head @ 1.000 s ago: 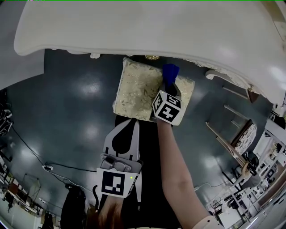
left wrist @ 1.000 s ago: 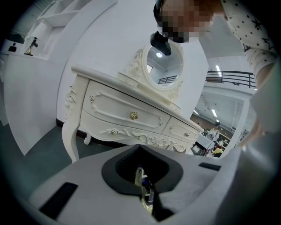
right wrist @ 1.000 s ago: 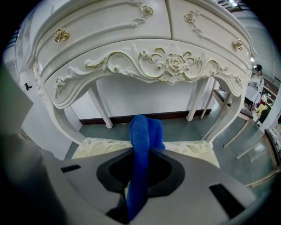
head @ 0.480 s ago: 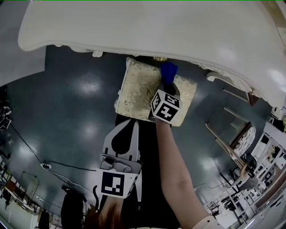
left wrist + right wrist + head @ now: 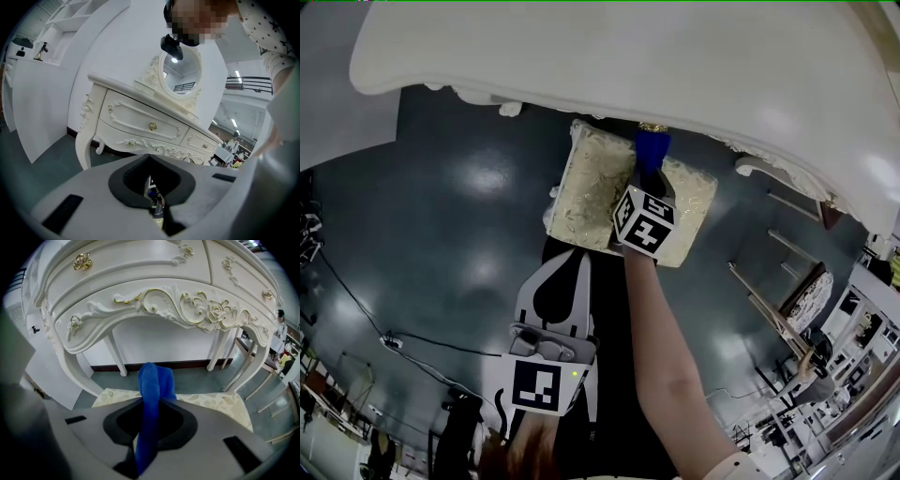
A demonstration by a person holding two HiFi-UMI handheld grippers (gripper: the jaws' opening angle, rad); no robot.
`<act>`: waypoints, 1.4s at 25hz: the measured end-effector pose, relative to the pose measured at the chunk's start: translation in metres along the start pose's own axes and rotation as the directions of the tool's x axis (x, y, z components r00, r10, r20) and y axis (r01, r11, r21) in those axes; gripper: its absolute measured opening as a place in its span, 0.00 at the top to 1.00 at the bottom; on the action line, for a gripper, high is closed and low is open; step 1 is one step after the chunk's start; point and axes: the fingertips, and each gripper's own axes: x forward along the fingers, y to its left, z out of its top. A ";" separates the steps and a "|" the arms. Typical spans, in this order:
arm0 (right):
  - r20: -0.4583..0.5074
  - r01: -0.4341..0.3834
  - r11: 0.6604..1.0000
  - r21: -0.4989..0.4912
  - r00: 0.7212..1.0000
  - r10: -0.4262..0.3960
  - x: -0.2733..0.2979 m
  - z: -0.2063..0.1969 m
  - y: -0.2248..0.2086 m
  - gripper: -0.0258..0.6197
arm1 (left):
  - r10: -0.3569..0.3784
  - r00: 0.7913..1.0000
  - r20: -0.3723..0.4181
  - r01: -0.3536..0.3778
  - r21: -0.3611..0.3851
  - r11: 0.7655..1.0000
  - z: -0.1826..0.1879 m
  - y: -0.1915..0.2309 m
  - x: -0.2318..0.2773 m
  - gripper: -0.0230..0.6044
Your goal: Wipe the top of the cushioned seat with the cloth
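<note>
My right hand-held gripper (image 5: 650, 178) clamps the blue cloth (image 5: 652, 148) over the cushioned seat (image 5: 591, 187); such a narrow pinch could slip under drag. My left hand-held gripper (image 5: 565, 270) is closed, empty

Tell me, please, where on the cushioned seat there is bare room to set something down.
The cushioned seat is bare across its left half, between its left edge and the right gripper. A narrower strip is free at its right edge. The far middle is crowded: the blue cloth is beside the dressing table.

Right tool (image 5: 649, 176) clamped, left tool (image 5: 567, 261) closed
</note>
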 end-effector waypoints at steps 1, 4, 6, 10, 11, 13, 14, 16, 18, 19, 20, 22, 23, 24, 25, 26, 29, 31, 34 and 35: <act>0.000 -0.003 1.000 -0.003 1.000 0.003 0.000 0.000 0.003 0.87 | 0.003 1.000 0.001 -0.003 -0.002 1.000 0.001 0.001 -0.001 0.97; 0.000 -0.013 1.000 -0.011 1.000 0.013 0.001 0.001 0.010 0.87 | 0.008 1.000 0.002 -0.008 -0.004 1.000 0.001 0.004 -0.002 0.97; 0.000 -0.017 1.000 -0.015 1.000 0.017 0.002 0.002 0.013 0.87 | 0.012 1.000 0.003 -0.012 -0.008 1.000 0.001 0.005 -0.002 0.97; 0.000 -0.030 0.999 -0.027 1.000 0.030 0.004 0.002 0.023 0.87 | 0.023 1.000 0.010 -0.022 -0.016 1.000 0.001 0.010 -0.004 0.97; 0.001 -0.035 0.999 -0.032 0.999 0.035 0.004 0.003 0.027 0.87 | 0.025 1.000 0.012 -0.025 -0.018 1.000 0.002 0.011 -0.005 0.97; 0.001 -0.042 0.998 -0.037 0.999 0.042 0.004 0.004 0.033 0.87 | 0.029 0.999 0.016 -0.029 -0.020 0.999 0.003 0.014 -0.008 0.97; 0.002 -0.044 0.998 -0.038 0.999 0.044 0.005 0.004 0.035 0.87 | 0.031 0.999 0.017 -0.031 -0.021 0.999 0.004 0.015 -0.008 0.97; 0.002 -0.048 0.998 -0.038 0.999 0.048 0.006 0.004 0.038 0.87 | 0.037 0.999 0.017 -0.036 -0.023 0.999 0.003 0.018 -0.009 0.97; 0.003 -0.052 0.998 -0.039 0.999 0.052 0.007 0.004 0.041 0.87 | 0.043 0.999 0.021 -0.042 -0.020 0.999 0.003 0.020 -0.010 0.97; 0.004 -0.054 0.998 -0.041 0.999 0.055 0.007 0.005 0.043 0.87 | 0.046 0.999 0.024 -0.046 -0.018 0.999 0.003 0.022 -0.011 0.97; 0.005 -0.057 0.998 -0.042 0.998 0.057 0.007 0.005 0.045 0.87 | 0.050 0.998 0.026 -0.049 -0.020 0.999 0.004 0.023 -0.012 0.97; 0.007 -0.061 0.997 -0.043 0.998 0.062 0.008 0.006 0.049 0.87 | 0.056 0.998 0.029 -0.056 -0.025 0.998 0.004 0.026 -0.014 0.97; 0.008 -0.064 0.997 -0.045 0.998 0.065 0.009 0.006 0.051 0.87 | 0.059 0.998 0.030 -0.059 -0.027 0.998 0.004 0.027 -0.014 0.97; 0.008 -0.067 0.997 -0.047 0.998 0.068 0.009 0.006 0.053 0.87 | 0.062 0.998 0.033 -0.061 -0.027 0.998 0.004 0.029 -0.015 0.97; 0.009 -0.071 0.996 -0.050 0.997 0.072 0.010 0.007 0.056 0.87 | 0.065 0.997 0.037 -0.064 -0.024 0.998 0.004 0.030 -0.015 0.97; 0.009 -0.076 0.996 -0.053 0.997 0.077 0.011 0.007 0.059 0.87 | 0.069 0.997 0.038 -0.068 -0.027 0.997 0.004 0.032 -0.016 0.97; 0.011 -0.089 0.994 -0.062 0.996 0.090 0.012 0.008 0.067 0.87 | 0.077 0.997 0.030 -0.075 -0.047 0.996 0.003 0.034 -0.019 0.97; 0.015 -0.096 0.993 -0.064 0.995 0.097 0.012 0.010 0.072 0.87 | 0.082 0.996 0.031 -0.080 -0.048 0.996 0.004 0.037 -0.020 0.97; 0.023 -0.105 0.992 -0.065 0.994 0.106 0.015 0.012 0.079 0.87 | 0.089 0.995 0.038 -0.088 -0.038 0.995 0.004 0.042 -0.021 0.97; 0.024 -0.108 0.992 -0.065 0.994 0.110 0.016 0.012 0.081 0.87 | 0.092 0.995 0.036 -0.090 -0.041 0.995 0.004 0.043 -0.022 0.97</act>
